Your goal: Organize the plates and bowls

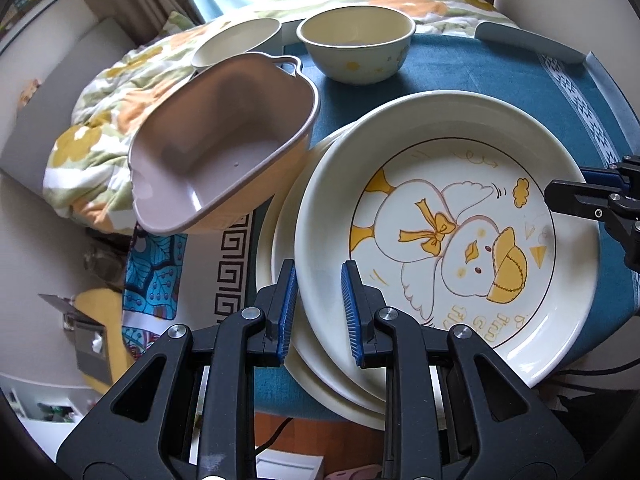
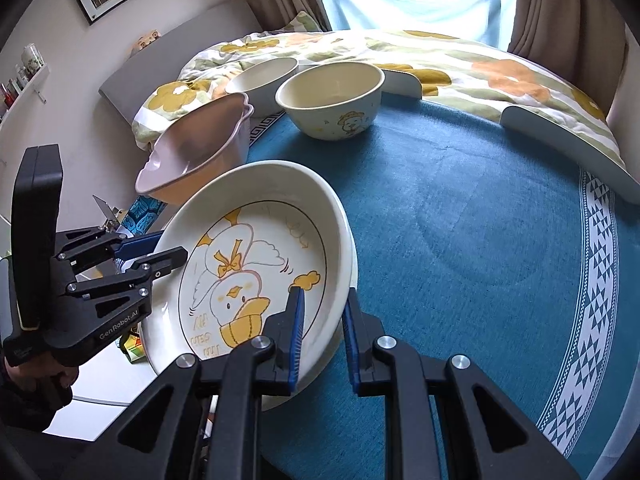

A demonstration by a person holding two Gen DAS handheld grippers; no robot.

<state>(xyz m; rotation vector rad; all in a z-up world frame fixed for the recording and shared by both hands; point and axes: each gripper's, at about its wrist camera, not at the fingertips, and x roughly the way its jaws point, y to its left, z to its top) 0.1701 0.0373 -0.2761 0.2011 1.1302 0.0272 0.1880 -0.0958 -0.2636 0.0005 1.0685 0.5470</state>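
My right gripper [image 2: 322, 336] has its jaws apart around the duck plate's [image 2: 256, 264] rim. The plate tilts on other plates [image 1: 288, 272] at the tabletop's [image 2: 460, 220] left edge. My left gripper [image 1: 318, 312] straddles the opposite rim, jaws apart.

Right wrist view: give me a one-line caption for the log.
Right gripper open astride the rim of the duck plate, left gripper at its far edge, bowls behind.
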